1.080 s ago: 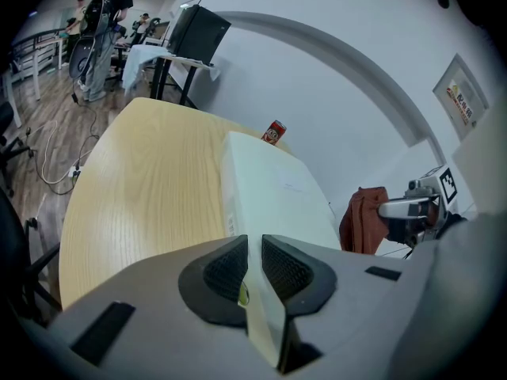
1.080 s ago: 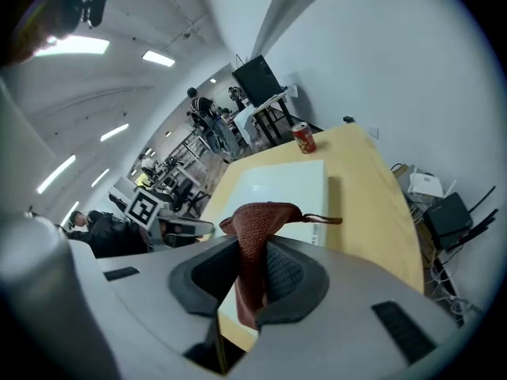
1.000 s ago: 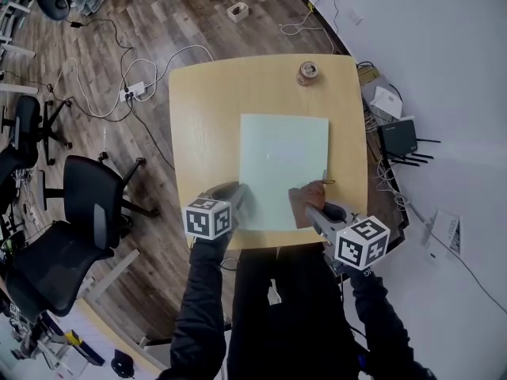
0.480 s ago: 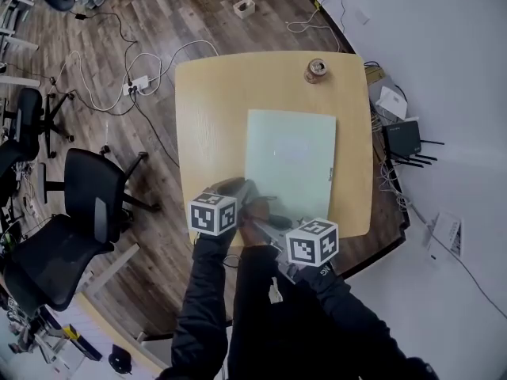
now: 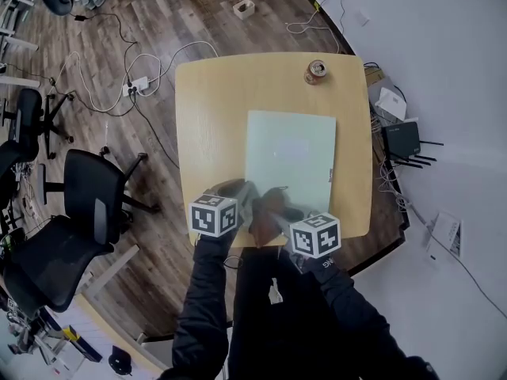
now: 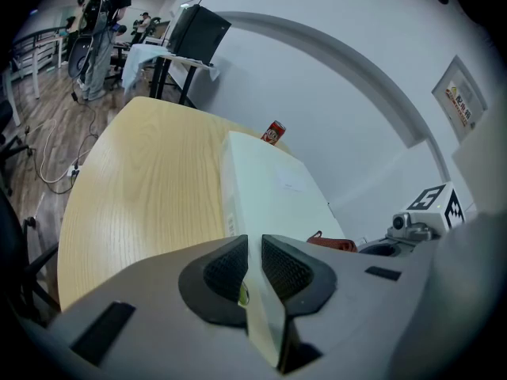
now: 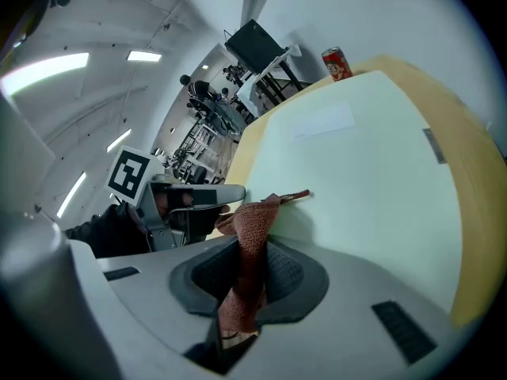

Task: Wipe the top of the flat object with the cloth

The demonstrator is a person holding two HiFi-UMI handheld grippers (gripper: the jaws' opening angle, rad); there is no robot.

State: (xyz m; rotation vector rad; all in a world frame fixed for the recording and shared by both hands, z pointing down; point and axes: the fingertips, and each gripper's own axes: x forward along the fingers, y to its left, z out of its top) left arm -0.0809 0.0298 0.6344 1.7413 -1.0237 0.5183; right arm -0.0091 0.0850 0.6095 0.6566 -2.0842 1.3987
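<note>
A pale green flat object (image 5: 291, 157) lies on the wooden table (image 5: 210, 117). My left gripper (image 5: 247, 199) is shut on its near left edge; in the left gripper view the thin pale board (image 6: 269, 188) runs between the pads of that gripper (image 6: 253, 248). A reddish-brown cloth (image 5: 273, 204) hangs bunched in my right gripper (image 5: 276, 214), which is shut on it. The cloth (image 7: 249, 228) rests on the object's top (image 7: 372, 165) at the near edge, close to the left gripper (image 7: 194, 200). From the left gripper view, a bit of cloth (image 6: 331, 244) shows.
A red drink can (image 5: 318, 71) stands at the table's far right corner. Black office chairs (image 5: 79, 212) and floor cables (image 5: 135, 85) are to the left. A router (image 5: 400, 139) and a white box (image 5: 388, 101) lie on the floor to the right.
My right gripper has swept the cloth leftward along the object's near edge, from the near right corner to beside the left gripper. The left gripper has kept its hold.
</note>
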